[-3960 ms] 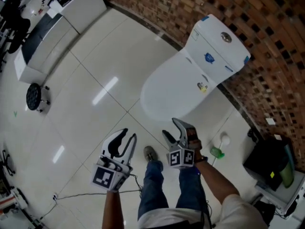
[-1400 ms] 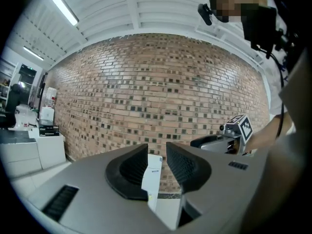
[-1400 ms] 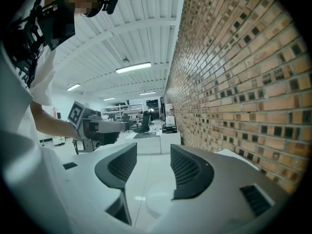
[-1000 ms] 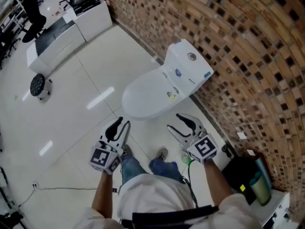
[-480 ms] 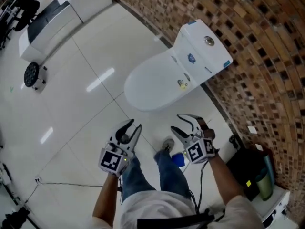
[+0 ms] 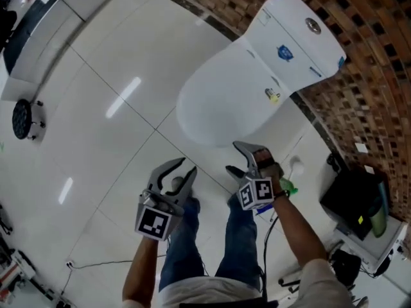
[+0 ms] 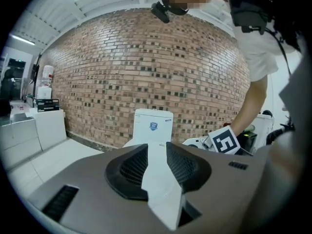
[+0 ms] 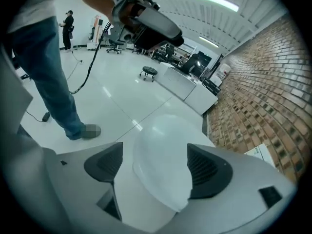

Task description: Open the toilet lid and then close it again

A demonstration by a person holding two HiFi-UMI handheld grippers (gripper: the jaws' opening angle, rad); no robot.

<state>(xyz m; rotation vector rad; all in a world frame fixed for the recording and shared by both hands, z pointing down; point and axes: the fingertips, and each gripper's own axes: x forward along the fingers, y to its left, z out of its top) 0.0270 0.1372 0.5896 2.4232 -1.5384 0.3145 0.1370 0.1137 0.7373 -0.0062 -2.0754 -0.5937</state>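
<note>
Left gripper: the left gripper (image 6: pixel 186 167) hangs down-left of the toilet, clear of its front rim. Its fingers stand partly apart and grasp nothing; in the left gripper view only the far-off toilet shows through the gap.

Toilet lid: the white oval toilet lid (image 6: pixel 225 101) lies shut and flat on the bowl. Its long axis runs from the hinge at the white ceramic tank (image 6: pixel 302 31), which backs onto the brown brick wall (image 6: pixel 372 76), out to a rounded front rim facing the person.

Right gripper: the right gripper (image 6: pixel 232 157) sits just beside that front rim, pointing down at it. Its jaws have just been opening and now stand wide, released. The lid's front curve shows between them in the right gripper view, but the pads do not press on it.

Relation for the lift: the rim lies ahead of and below the right fingers. This hand is the nearer, so it looks best placed to catch the front edge, opposite the hinge.
</note>
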